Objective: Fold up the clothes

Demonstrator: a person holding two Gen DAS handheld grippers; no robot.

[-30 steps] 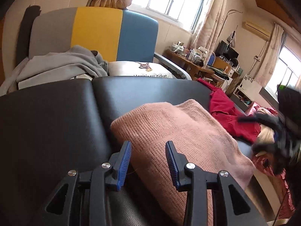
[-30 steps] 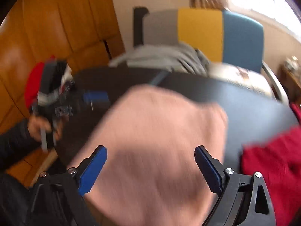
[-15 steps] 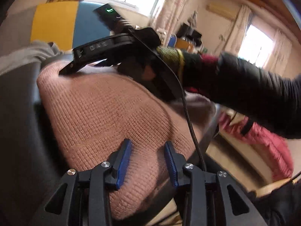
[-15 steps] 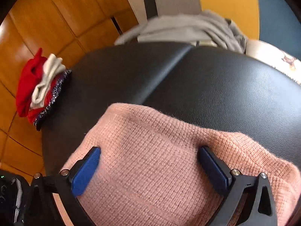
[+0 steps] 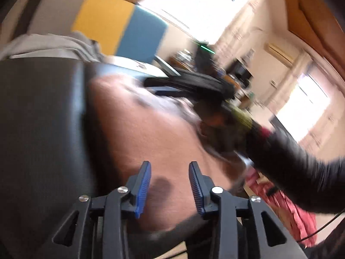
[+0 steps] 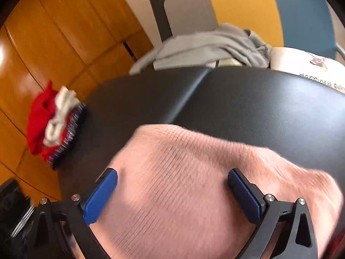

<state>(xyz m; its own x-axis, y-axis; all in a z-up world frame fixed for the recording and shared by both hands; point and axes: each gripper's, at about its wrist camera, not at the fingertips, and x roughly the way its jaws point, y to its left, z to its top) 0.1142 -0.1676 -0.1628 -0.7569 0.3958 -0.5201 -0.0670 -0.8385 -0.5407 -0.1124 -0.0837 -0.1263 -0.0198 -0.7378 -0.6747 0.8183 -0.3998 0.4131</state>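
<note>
Pink knit sweater [image 6: 194, 194], folded, lies on black padded surface [image 6: 248, 99] near its front edge. Right gripper [image 6: 172, 194] low over sweater, jaws spread at full width, blue pads [image 6: 243, 194] clear of knit, nothing grasped. Left gripper [image 5: 169, 185] over sweater's near part, jaws part-open and just widened, fabric below gap, not pinched. Dark sleeve [image 5: 291, 168] crosses left view, blurred. Grey garment [image 6: 211, 45] at far edge; red clothes pile [image 6: 41, 120] at left corner.
</note>
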